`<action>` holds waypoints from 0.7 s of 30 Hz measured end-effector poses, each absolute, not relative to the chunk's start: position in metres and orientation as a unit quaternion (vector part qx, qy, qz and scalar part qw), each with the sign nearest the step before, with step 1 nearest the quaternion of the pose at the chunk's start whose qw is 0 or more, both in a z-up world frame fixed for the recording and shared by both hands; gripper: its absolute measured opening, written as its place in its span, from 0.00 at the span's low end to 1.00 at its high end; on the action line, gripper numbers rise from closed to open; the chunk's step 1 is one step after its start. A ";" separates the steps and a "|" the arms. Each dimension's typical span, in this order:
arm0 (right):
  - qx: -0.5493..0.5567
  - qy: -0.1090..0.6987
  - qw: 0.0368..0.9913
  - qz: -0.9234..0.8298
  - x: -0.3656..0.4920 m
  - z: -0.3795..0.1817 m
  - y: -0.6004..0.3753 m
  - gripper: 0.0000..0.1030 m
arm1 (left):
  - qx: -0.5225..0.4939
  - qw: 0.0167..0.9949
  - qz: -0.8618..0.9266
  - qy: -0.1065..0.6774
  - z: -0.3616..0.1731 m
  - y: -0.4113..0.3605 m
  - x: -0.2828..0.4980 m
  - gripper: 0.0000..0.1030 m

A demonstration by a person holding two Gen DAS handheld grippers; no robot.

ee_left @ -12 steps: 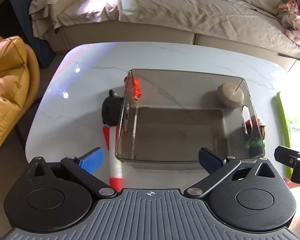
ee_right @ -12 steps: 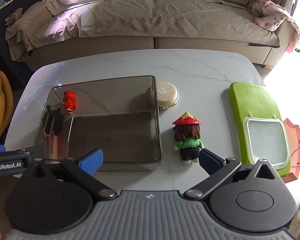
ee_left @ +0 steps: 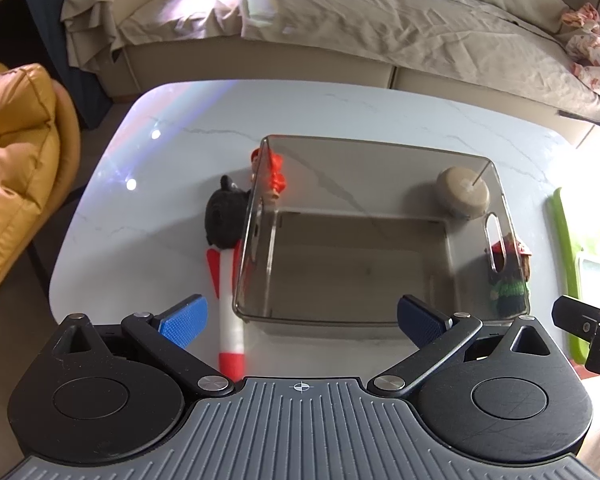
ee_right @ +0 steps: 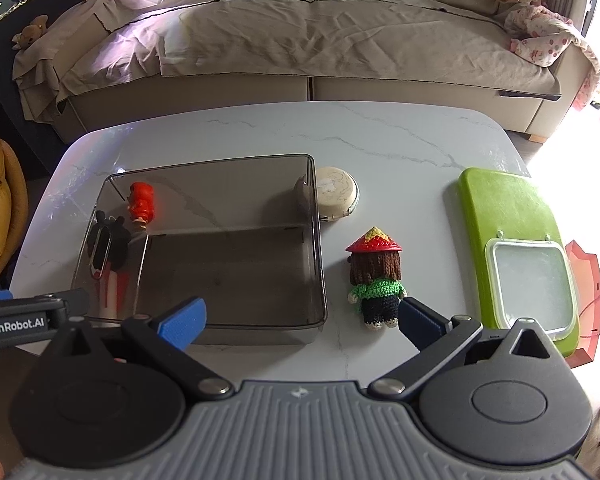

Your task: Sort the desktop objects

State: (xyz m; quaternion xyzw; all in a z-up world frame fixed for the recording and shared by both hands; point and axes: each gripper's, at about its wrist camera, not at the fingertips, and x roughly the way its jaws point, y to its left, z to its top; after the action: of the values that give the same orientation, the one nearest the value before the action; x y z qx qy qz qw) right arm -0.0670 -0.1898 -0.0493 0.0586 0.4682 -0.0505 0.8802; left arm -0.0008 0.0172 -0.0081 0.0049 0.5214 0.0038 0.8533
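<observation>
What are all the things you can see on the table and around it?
Table: 1, white marble, in front of the sofa.
Bin: 1, clear smoky grey, mid-table, nothing inside it.
Crochet doll: 1, red hat, green top, right of the bin.
Round case: 1, cream, at the bin's far right corner.
Red figure: 1, red, at the bin's far left corner, outside it.
Black plush toy: 1, black, left of the bin.
Rocket toy: 1, white and red, left of the bin.
Board: 1, green, table's right side.
Lidded box: 1, clear, on the board.
Sofa: 1, beige cover, behind.
Left tongs: blue pads, open.
Right tongs: blue pads, open.
</observation>
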 end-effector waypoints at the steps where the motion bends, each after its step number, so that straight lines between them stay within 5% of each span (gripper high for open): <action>1: 0.060 0.470 0.879 -0.050 -0.067 -0.050 -0.190 1.00 | 0.005 0.853 0.004 0.522 -0.009 0.019 -0.001 1.00; 21: 0.063 0.483 0.872 -0.045 -0.069 -0.055 -0.190 1.00 | 0.006 0.843 -0.004 0.538 -0.006 0.020 0.003 1.00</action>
State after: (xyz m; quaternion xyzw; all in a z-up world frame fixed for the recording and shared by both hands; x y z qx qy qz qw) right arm -0.0686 -0.1895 -0.0552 0.0627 0.4832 -0.0452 0.8721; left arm 0.0027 0.0197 -0.0061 0.0059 0.5385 -0.0042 0.8426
